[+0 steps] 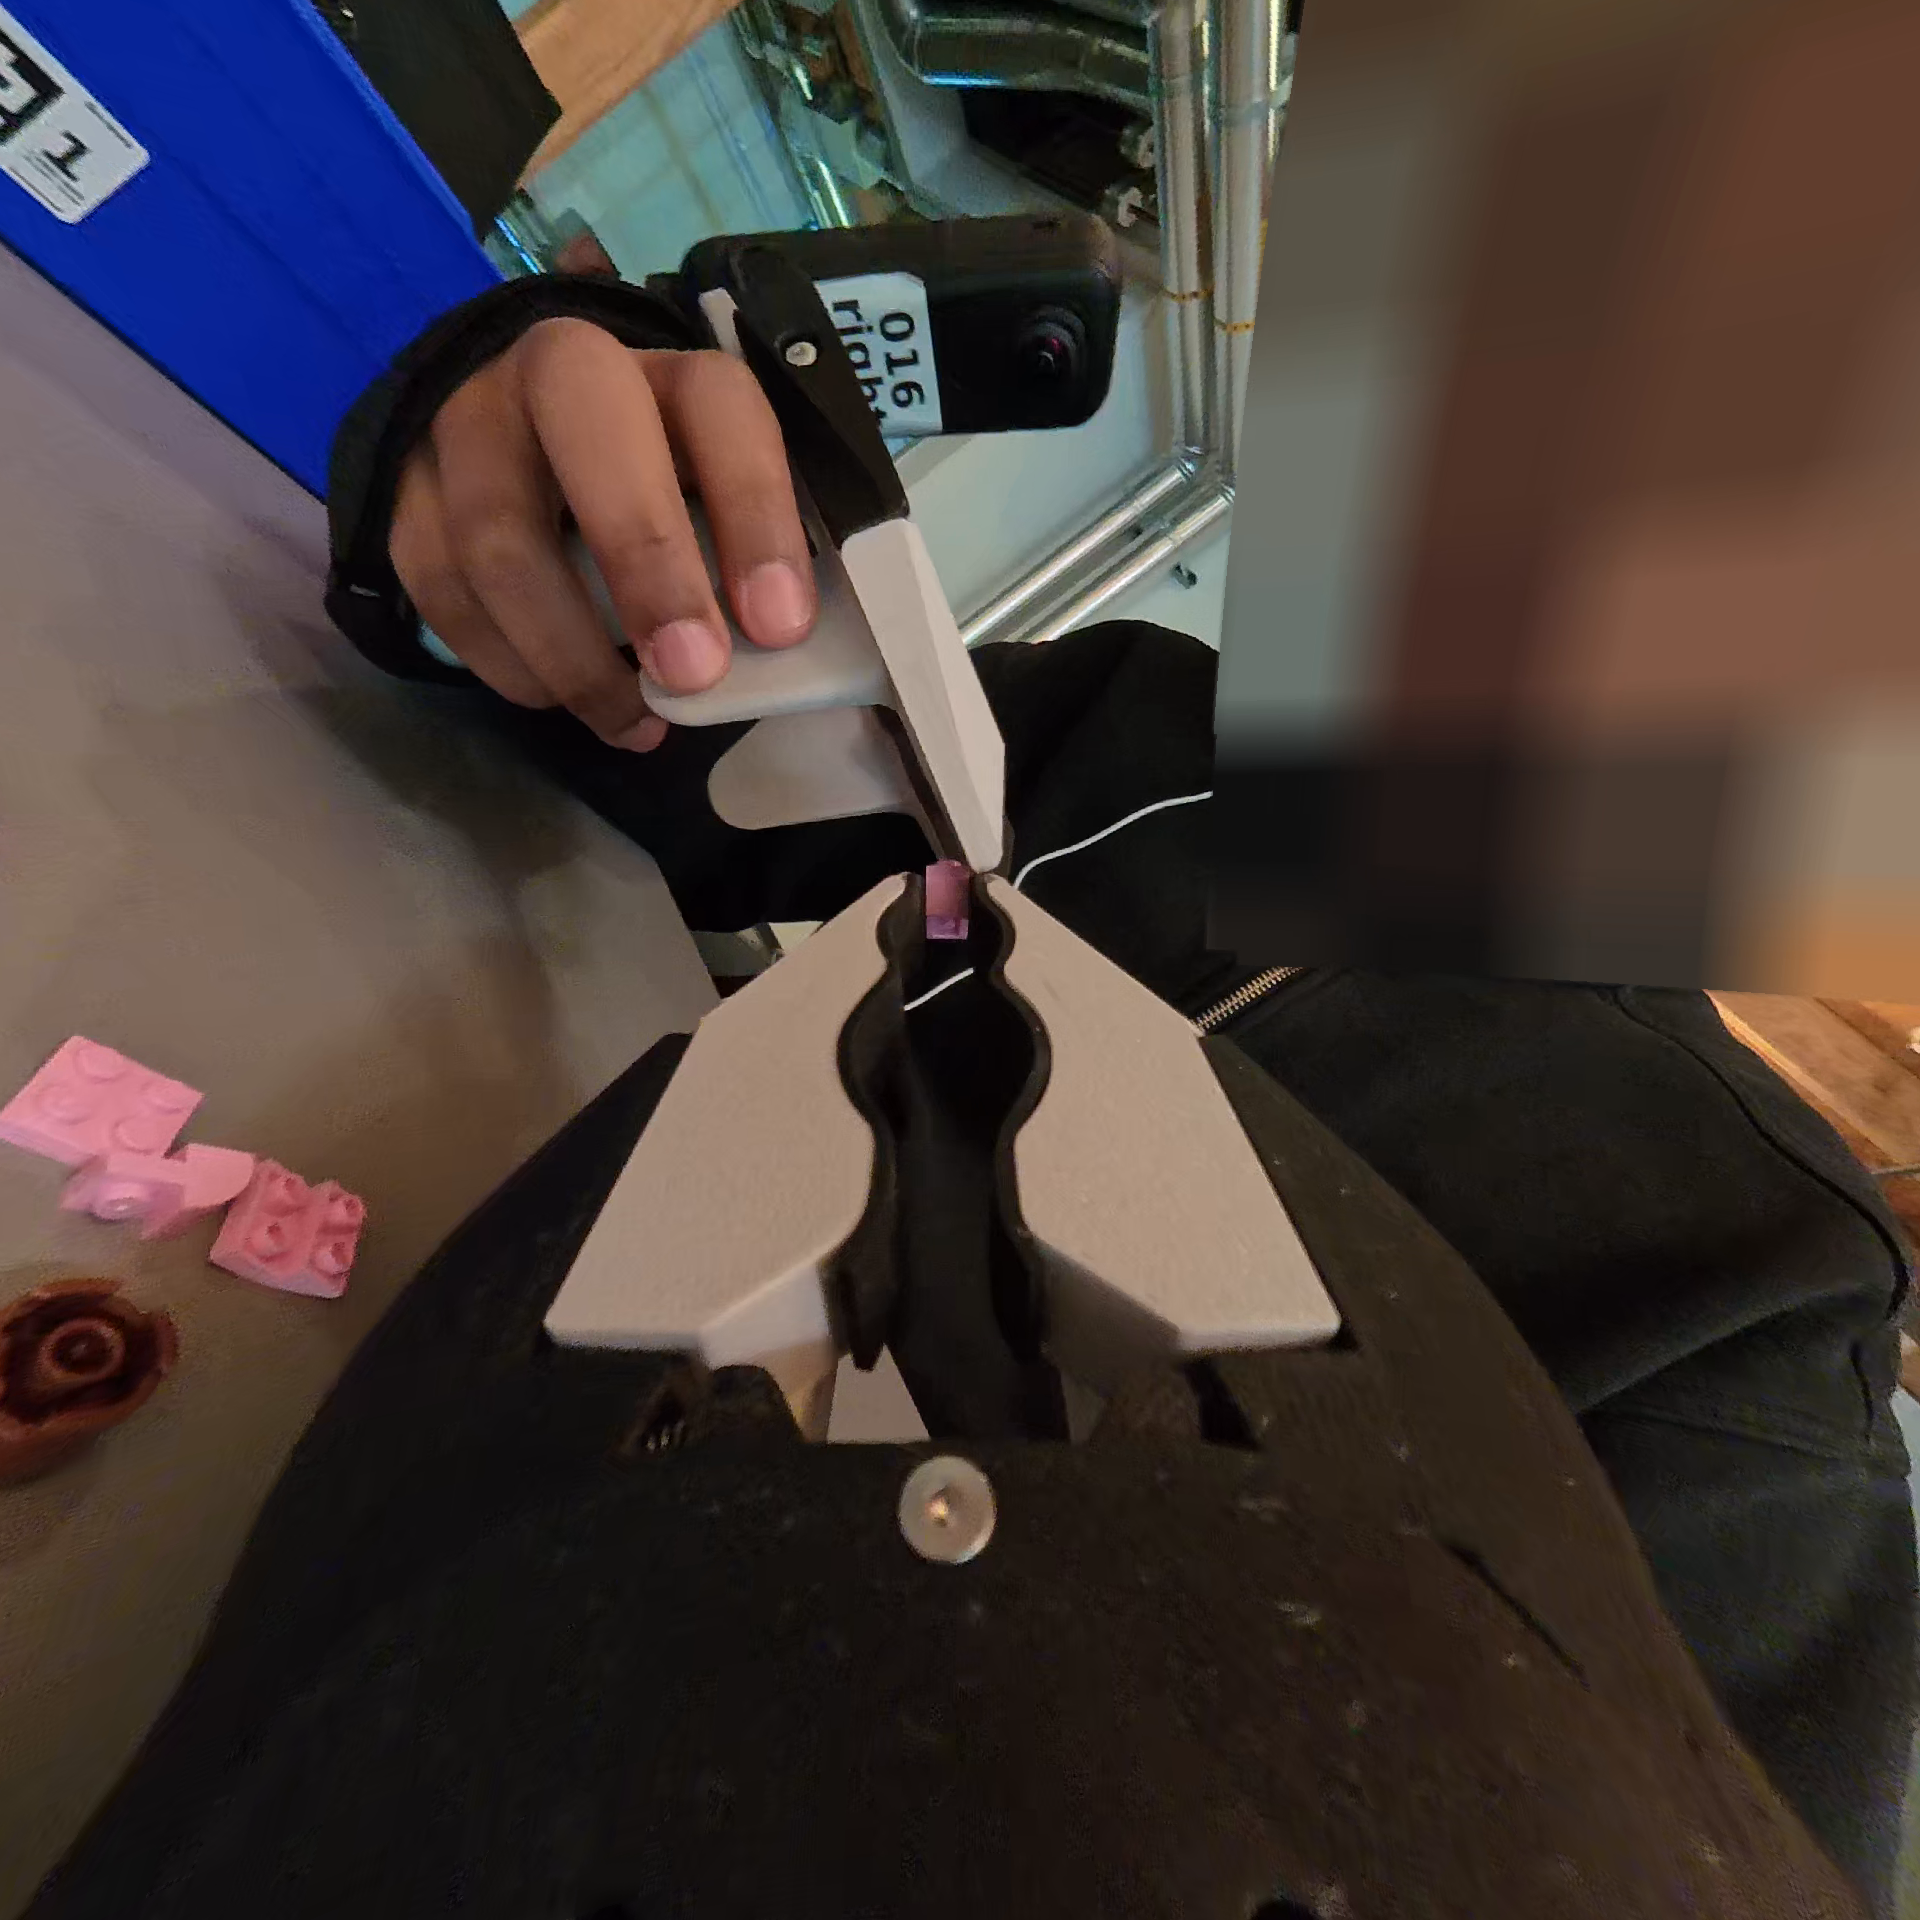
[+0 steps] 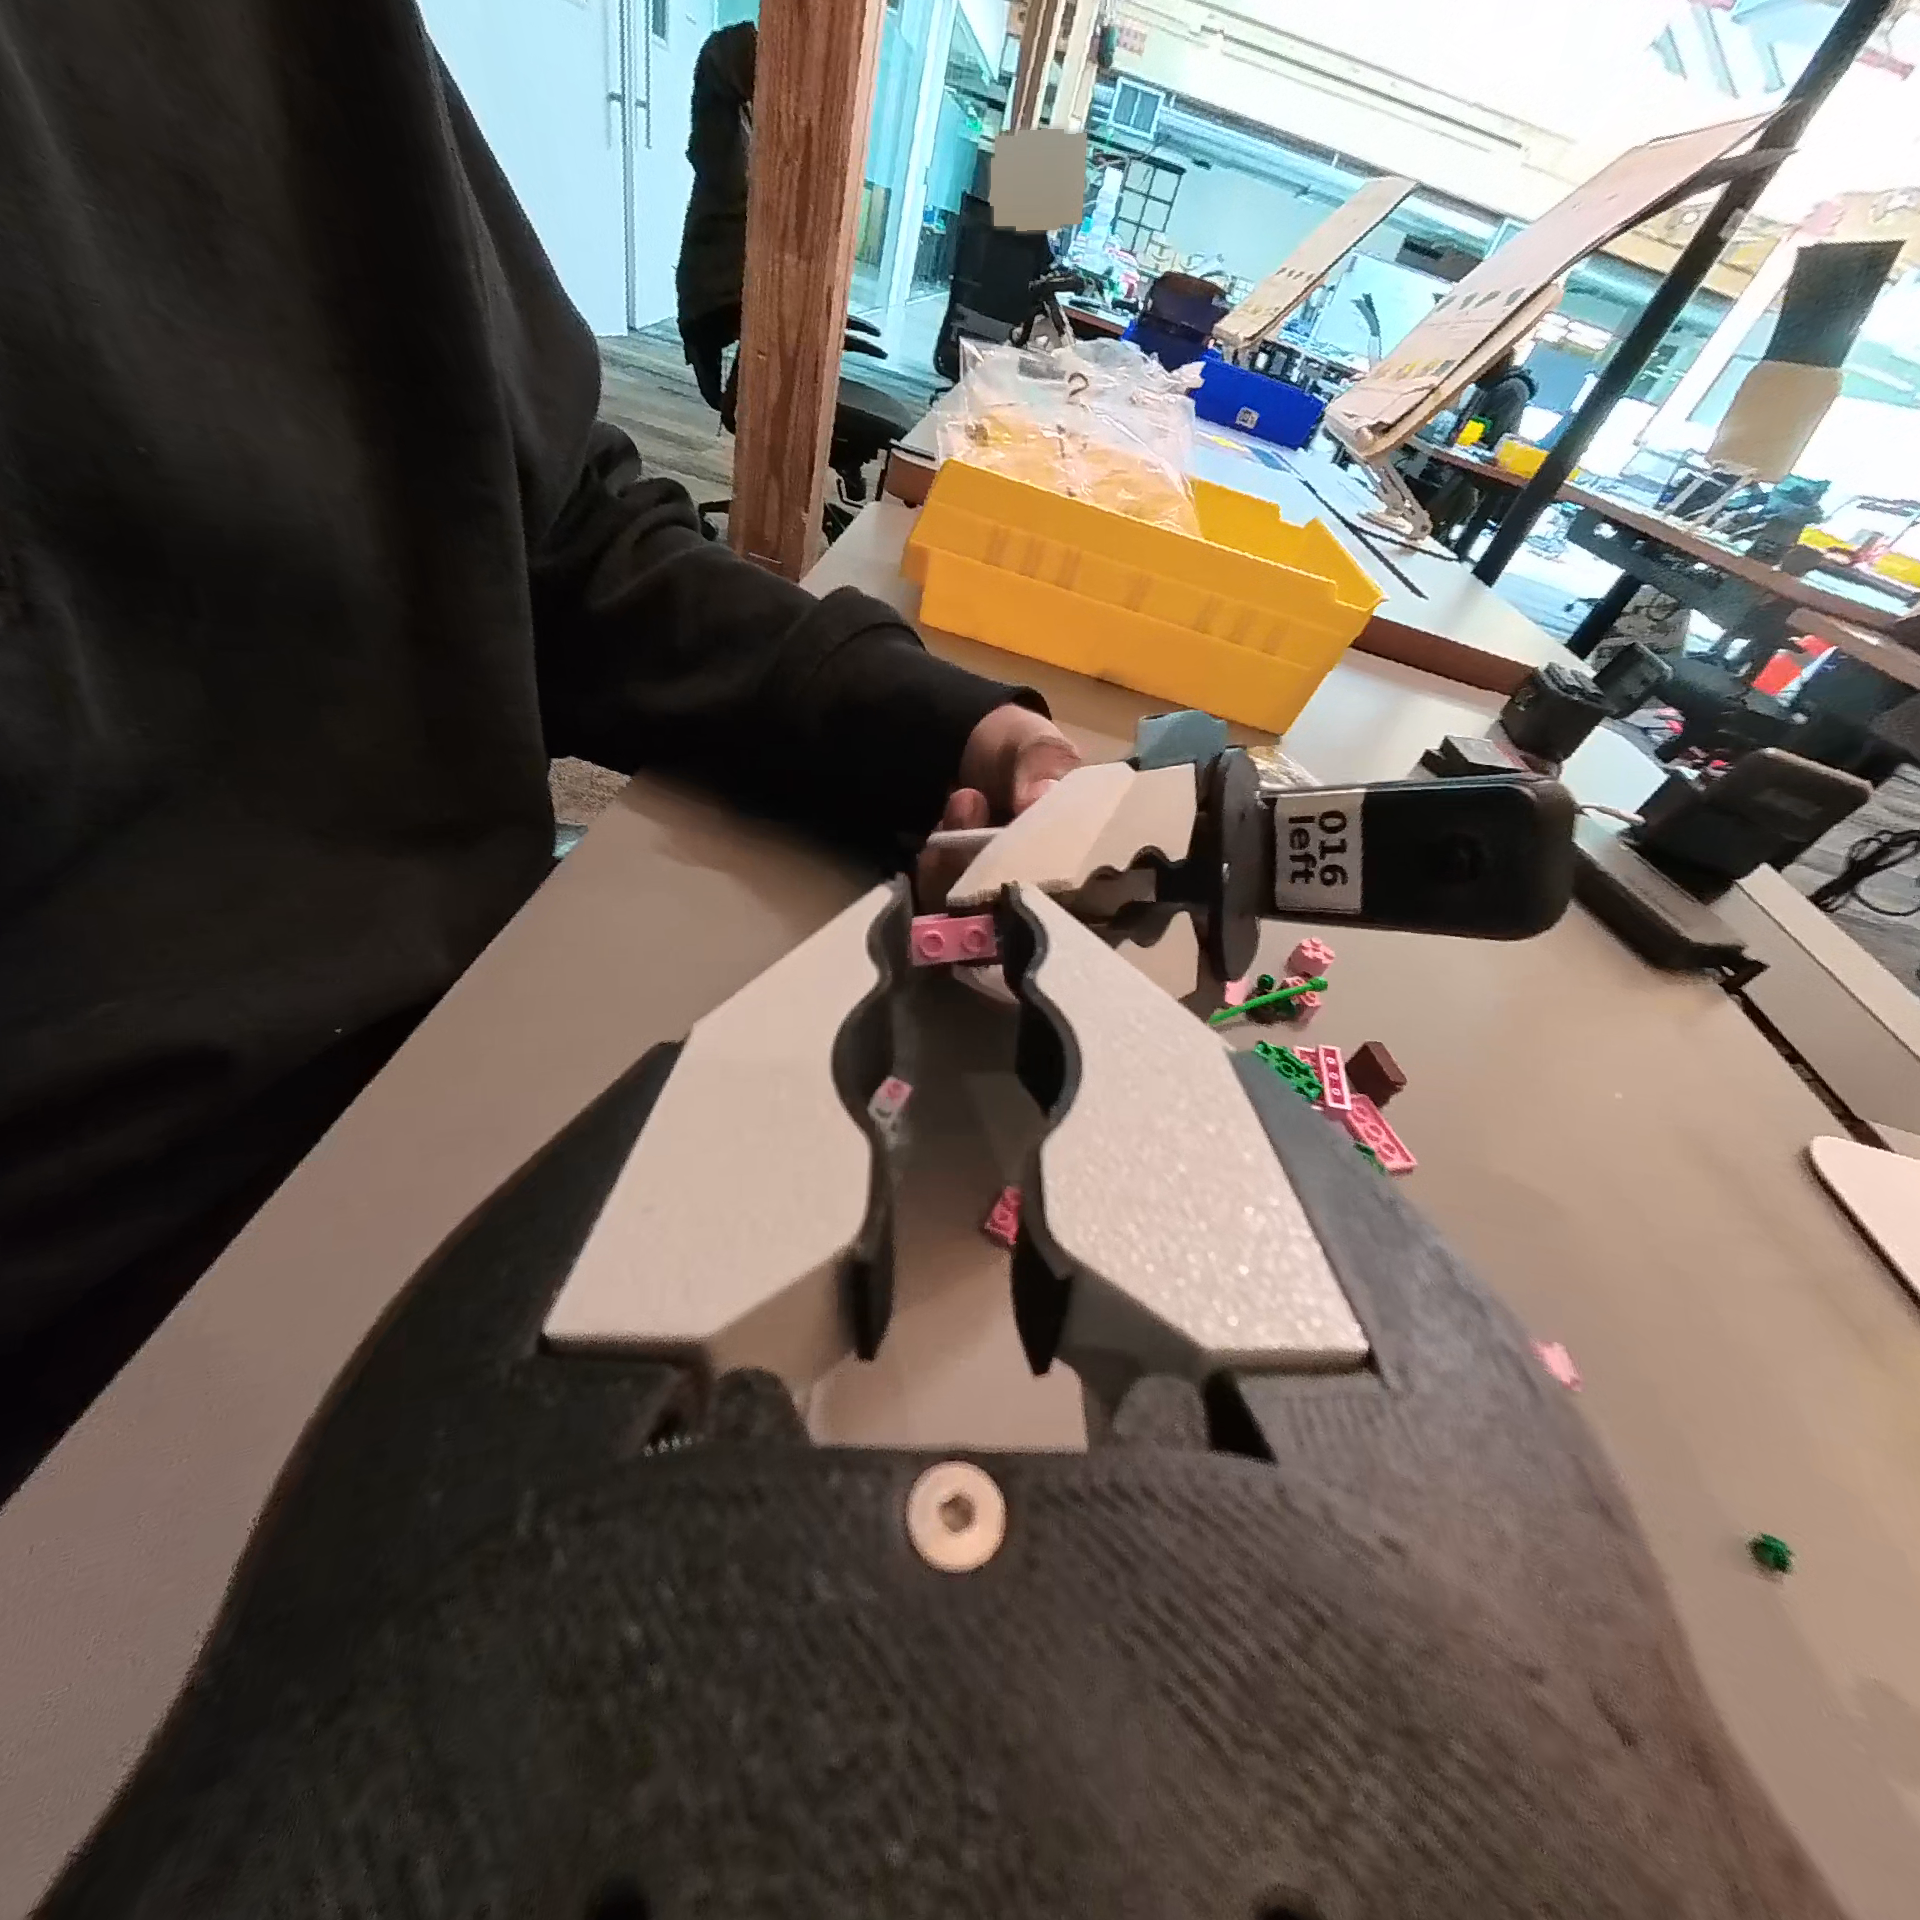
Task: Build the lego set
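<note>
Left wrist view: the left gripper point(image 1: 948, 902) points out over the table edge toward a person in dark clothing. Its two grey fingers are drawn close and pinch a small pink brick point(image 1: 947, 906) at the very tips. The right gripper point(image 1: 961, 860) comes down from above, held by a hand point(image 1: 582, 540), and its tips meet the same brick from the top — whether they clamp it cannot be told here. On the grey table point(image 1: 208, 831), at the far left, lie three loose pink pieces point(image 1: 177, 1164) close together, with a round brown piece point(image 1: 73, 1361) just below them. A blue bin point(image 1: 260, 239) stands at the top left.

Right wrist view: the right gripper point(image 2: 951, 940) holds a flat pink plate point(image 2: 954, 940), two studs showing, across its narrowed tips. The left gripper point(image 2: 997, 894) reaches in from the right and touches the plate's far end. On the table point(image 2: 1558, 1299) to the right lies a scatter of pink, green and brown pieces point(image 2: 1340, 1081). Farther back sits a yellow bin point(image 2: 1132, 603) with a clear plastic bag point(image 2: 1070, 426) in it.
</note>
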`<state>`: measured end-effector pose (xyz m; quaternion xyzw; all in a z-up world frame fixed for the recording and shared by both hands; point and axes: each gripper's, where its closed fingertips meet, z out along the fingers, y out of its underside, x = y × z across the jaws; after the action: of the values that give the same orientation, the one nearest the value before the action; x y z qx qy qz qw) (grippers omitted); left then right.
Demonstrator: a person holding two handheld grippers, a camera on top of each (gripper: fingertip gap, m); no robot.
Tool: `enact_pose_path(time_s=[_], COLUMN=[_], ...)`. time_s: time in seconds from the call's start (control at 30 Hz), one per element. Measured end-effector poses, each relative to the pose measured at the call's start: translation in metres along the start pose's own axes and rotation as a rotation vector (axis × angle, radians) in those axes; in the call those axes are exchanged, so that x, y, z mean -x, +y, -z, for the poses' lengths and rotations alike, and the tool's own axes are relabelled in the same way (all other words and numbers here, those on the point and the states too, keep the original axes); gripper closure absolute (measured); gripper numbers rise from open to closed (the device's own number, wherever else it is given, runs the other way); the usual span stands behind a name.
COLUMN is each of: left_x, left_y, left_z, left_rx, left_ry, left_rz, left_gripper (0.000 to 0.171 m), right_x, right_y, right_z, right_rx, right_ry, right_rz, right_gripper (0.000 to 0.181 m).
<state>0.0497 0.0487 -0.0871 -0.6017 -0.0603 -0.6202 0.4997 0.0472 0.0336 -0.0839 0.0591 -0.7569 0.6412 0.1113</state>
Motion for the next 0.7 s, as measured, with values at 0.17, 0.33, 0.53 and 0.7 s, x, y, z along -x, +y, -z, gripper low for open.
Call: enact_pose_path(time_s=[0.17, 0.33, 0.53, 0.7], left_x=[-0.006, -0.005, -0.006, 0.020], left_y=[0.000, 0.006, 0.000, -0.001], left_z=[0.000, -0.003, -0.002, 0.006], left_rx=[0.006, 0.041, 0.023, 0.148], left_ry=[0.028, 0.028, -0.038, -0.503], left_rz=[-0.006, 0.001, -0.119, -0.541], left_gripper=[0.166, 0.166, 0.156, 0.132], right_x=[0.003, 0.008, 0.002, -0.016], right_y=[0.001, 0.003, 0.001, 0.006], right_z=[0.000, -0.002, 0.002, 0.019], right_rx=[0.003, 0.015, 0.029, 0.097], right_ry=[-0.024, -0.055, -0.052, 0.005], right_rz=[-0.025, -0.034, -0.049, -0.136], right_gripper=[0.160, 0.166, 0.166, 0.166])
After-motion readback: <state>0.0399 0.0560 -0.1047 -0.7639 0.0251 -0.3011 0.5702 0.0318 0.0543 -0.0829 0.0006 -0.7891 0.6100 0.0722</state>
